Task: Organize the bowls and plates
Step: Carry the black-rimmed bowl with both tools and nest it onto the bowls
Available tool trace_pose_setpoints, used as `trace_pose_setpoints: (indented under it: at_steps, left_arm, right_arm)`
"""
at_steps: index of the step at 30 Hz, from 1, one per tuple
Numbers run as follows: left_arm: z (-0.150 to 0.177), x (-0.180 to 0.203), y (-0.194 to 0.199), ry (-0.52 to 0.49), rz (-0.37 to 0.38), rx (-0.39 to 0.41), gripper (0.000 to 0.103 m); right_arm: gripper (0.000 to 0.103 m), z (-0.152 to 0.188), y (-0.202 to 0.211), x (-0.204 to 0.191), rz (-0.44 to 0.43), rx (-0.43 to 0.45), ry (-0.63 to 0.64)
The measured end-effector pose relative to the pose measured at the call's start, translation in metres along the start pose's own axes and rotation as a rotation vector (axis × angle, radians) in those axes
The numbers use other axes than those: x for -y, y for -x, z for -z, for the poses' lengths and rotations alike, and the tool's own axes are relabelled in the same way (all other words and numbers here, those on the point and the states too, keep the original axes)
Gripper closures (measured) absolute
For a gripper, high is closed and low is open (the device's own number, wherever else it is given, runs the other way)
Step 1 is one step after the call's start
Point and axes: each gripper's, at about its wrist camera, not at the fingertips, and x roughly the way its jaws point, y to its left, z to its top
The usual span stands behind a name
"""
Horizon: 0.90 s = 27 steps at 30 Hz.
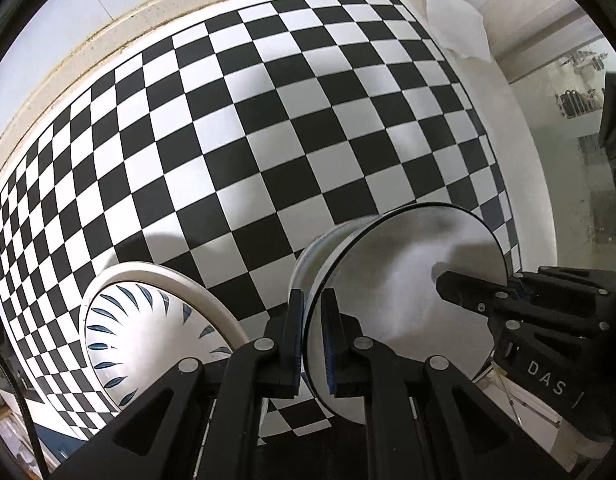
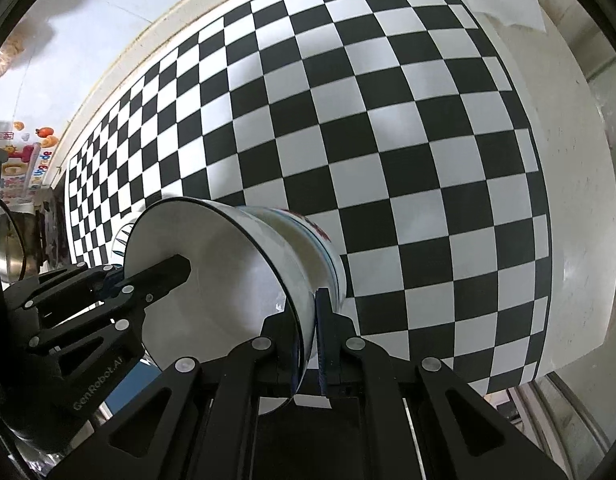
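Note:
A white bowl [image 1: 408, 280] with a thin black rim hangs over the checkered tablecloth [image 1: 268, 140], gripped on two opposite sides of its rim. My left gripper [image 1: 312, 304] is shut on the near rim, one finger inside and one outside. My right gripper [image 1: 504, 284] is shut on the far side of the rim. In the right wrist view the same bowl [image 2: 220, 288] shows red and blue marks on its outer wall, with my right gripper [image 2: 306, 312] and left gripper [image 2: 126, 278] both clamped on it. A white dish with blue leaf marks [image 1: 148, 336] lies on the cloth beside the bowl.
A white sheet of paper [image 1: 456, 20] lies at the cloth's far right corner. A cream table edge [image 1: 108, 40] runs along the back by the wall. A metal pot [image 2: 8, 248] and clutter stand off the table's left end.

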Motion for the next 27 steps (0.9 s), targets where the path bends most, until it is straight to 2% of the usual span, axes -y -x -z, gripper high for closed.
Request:
trace_pose_setpoints:
  at_steps: [17, 21, 27]
  left_arm:
    - [0.006, -0.003, -0.015, 0.028, -0.057, -0.006, 0.093]
    - [0.007, -0.007, -0.020, 0.050, -0.054, -0.020, 0.092]
    - [0.008, -0.007, -0.019, 0.062, -0.052, -0.011, 0.092]
  right_arm:
    - [0.094, -0.001, -0.013, -0.010, 0.061, -0.024, 0.038]
    - [0.088, 0.000, -0.015, -0.009, 0.045, -0.042, 0.028]
    - [0.084, 0.000, -0.009, -0.012, 0.074, -0.012, 0.048]
